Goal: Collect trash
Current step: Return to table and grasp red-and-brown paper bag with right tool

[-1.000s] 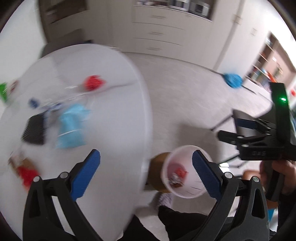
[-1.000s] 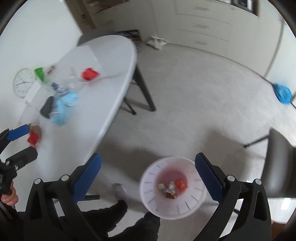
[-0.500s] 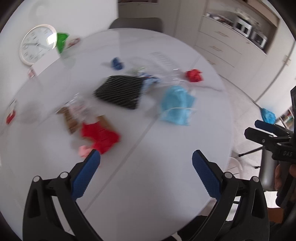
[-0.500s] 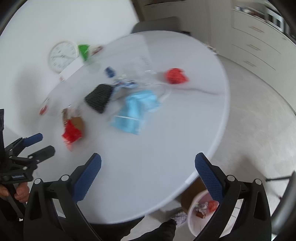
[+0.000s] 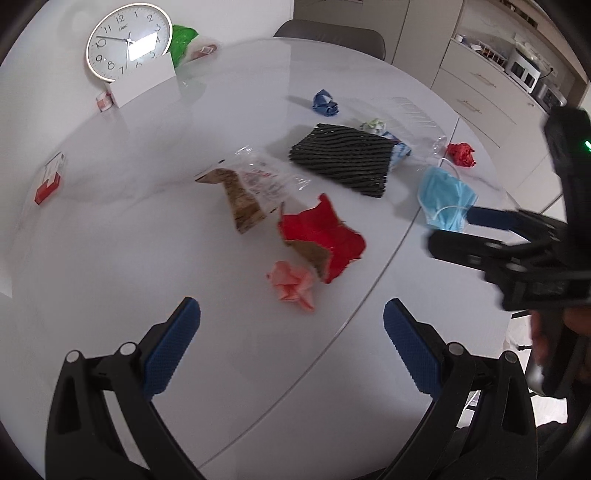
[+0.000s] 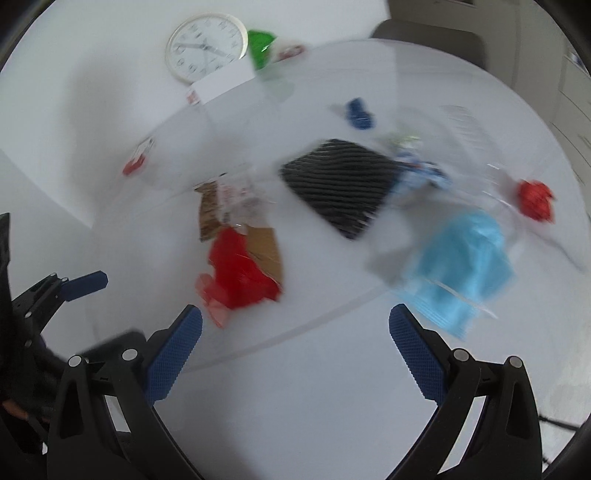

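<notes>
Trash lies scattered on a white table (image 5: pixel 147 258): a pink crumpled paper (image 5: pixel 291 282), a red and brown torn wrapper (image 5: pixel 321 236), a clear plastic wrapper (image 5: pixel 258 181), a black mesh sleeve (image 5: pixel 341 158), a blue face mask (image 5: pixel 445 197), a red paper ball (image 5: pixel 461 154) and a blue paper ball (image 5: pixel 325 102). My left gripper (image 5: pixel 291 350) is open and empty, just short of the pink paper. My right gripper (image 6: pixel 295 358) is open and empty above the table's near part, with the red wrapper (image 6: pixel 236 273) and the mask (image 6: pixel 461 266) ahead. It also shows at the right of the left wrist view (image 5: pixel 517 243).
A round wall clock (image 5: pixel 127 42), a white card (image 5: pixel 144 83), a green bag (image 5: pixel 183 40) and a small red and white box (image 5: pixel 50 181) stand along the table's far and left side. A chair (image 5: pixel 332 31) is behind the table. Cabinets (image 5: pixel 491 96) are at the right.
Both grippers have swung up from the bin on the floor to the table top and moved closer to the trash. The bin has left both views.
</notes>
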Demonstrator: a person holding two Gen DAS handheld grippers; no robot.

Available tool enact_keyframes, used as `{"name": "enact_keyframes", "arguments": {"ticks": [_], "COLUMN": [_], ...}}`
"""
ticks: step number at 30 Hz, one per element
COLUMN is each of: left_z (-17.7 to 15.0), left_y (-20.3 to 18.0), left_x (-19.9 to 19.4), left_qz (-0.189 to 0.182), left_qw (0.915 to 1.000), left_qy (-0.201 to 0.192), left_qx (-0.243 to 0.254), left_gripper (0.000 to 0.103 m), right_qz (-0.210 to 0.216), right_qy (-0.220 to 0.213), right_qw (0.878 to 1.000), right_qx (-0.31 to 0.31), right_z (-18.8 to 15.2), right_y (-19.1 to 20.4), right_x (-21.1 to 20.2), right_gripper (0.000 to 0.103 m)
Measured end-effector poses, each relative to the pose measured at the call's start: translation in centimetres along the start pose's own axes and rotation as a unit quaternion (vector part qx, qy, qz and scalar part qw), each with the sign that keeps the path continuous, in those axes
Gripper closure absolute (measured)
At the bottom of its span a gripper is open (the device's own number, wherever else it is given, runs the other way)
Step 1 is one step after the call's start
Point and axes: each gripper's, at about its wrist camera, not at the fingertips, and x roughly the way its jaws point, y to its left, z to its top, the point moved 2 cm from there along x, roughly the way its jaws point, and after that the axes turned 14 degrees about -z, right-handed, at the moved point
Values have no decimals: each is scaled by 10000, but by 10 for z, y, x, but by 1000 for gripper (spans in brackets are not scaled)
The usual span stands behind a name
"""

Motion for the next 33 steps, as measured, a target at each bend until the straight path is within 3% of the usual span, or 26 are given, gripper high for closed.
{"name": "enact_keyframes", "arguments": {"ticks": [6, 10, 14, 19, 24, 25, 31, 33], "left_z": [2, 4, 6, 7, 6, 6, 10, 11], "left_y": [17, 24, 30, 33, 34, 34, 36, 40], "left_x": [8, 16, 29, 55, 78, 81, 98, 104], "left_qz": [-109, -156, -284, -369, -426, -440, -486, -533], "left_qw": [9999, 9998, 9995, 9988, 9981, 9980, 9977, 9971], "left_qy": [74, 101, 156, 293, 437, 447, 471, 521], "left_qx": [41, 83, 15, 92, 83, 75, -52, -173], "left_gripper": [8, 8, 8, 8, 10, 10, 30, 45], "right_qz": [33, -220, -218, -173, -37, 12, 296, 341], "right_qy": [295, 474, 746, 988, 939, 942, 889, 874], "right_qw": [9988, 9965, 9954, 9923, 9939, 9940, 9954, 9955], "right_qx": [-393, -654, -559, -731, -584, -559, -221, -140], "right_z": [27, 32, 34, 25, 23, 24, 30, 30], "right_y": [51, 69, 67, 67, 62, 60, 39, 32], "right_x": [50, 78, 94, 103, 101, 100, 95, 91], "right_gripper": [3, 3, 20, 26, 55, 56, 58, 59]}}
